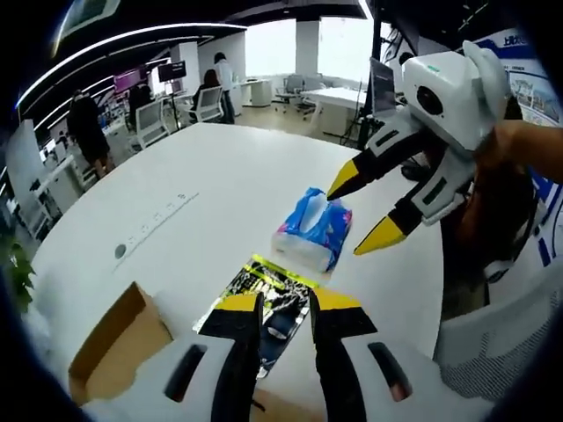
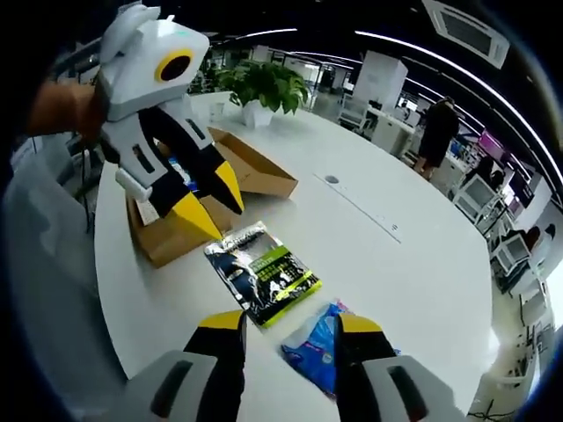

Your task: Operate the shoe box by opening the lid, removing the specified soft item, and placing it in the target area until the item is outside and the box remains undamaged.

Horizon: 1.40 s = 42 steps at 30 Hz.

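An open brown cardboard shoe box point(image 2: 249, 170) stands near the table's edge, and its flap point(image 1: 114, 338) shows beside my left jaws. A soft blue plastic packet point(image 1: 314, 230) lies on the white table point(image 1: 220, 176), outside the box. A black and green booklet point(image 2: 262, 272) lies flat between the box and the packet. My right gripper point(image 1: 359, 214) hangs open just above the packet; in its own view the right gripper point(image 2: 292, 323) straddles the packet point(image 2: 315, 347) without touching it. My left gripper point(image 1: 286, 308) is open over the booklet point(image 1: 268, 299), and the left gripper point(image 2: 215, 214) hovers by the box.
A potted plant point(image 2: 258, 88) stands on the table beyond the box. A recessed socket strip point(image 1: 157, 221) runs along the table's middle. Office chairs, desks and standing people fill the background. The table edge curves close behind both grippers.
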Available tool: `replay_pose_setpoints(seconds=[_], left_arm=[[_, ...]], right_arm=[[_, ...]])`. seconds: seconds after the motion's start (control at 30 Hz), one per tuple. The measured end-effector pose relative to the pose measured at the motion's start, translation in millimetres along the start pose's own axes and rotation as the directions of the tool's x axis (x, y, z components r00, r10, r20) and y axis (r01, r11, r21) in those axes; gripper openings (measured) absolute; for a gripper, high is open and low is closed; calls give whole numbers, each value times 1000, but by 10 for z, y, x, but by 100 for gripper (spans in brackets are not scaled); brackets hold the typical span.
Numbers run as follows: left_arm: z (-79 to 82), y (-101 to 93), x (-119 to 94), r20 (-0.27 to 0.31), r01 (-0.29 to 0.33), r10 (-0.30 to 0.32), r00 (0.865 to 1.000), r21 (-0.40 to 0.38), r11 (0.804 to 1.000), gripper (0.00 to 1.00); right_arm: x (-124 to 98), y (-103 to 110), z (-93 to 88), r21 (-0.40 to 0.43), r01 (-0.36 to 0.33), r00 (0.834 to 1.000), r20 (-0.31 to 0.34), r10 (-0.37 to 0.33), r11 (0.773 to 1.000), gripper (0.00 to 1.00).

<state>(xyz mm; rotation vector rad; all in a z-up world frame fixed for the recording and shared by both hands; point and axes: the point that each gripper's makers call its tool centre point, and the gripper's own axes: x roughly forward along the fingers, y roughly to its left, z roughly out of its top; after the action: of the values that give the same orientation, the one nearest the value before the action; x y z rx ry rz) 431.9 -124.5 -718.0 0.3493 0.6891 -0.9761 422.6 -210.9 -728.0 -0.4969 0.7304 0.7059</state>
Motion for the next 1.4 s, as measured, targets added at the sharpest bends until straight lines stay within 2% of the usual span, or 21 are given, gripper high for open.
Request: replay_pose_setpoints(seconds=[0.23, 0.6, 0.87, 1.13, 1.4], left_arm=[[-246, 187, -273, -14, -56, 56, 998, -42, 998, 21], [-649, 554, -711, -38, -145, 141, 989, -106, 984, 21], [-1054, 809, -1047, -67, -219, 210, 975, -165, 962, 21], [-1383, 964, -1269, -102, -272, 256, 961, -208, 940, 21], [-1691, 1112, -1480, -137, -324, 298, 945, -248, 913, 21]], right_arm=[[110, 217, 193, 24, -32, 999, 21, 32, 999, 38], [268, 538, 520, 10, -84, 995, 58, 83, 996, 39], [414, 792, 697, 0, -135, 988, 71, 135, 991, 39], [524, 1016, 888, 0, -178, 980, 91, 178, 984, 40], [667, 1227, 994, 11, -208, 973, 99, 206, 978, 39]])
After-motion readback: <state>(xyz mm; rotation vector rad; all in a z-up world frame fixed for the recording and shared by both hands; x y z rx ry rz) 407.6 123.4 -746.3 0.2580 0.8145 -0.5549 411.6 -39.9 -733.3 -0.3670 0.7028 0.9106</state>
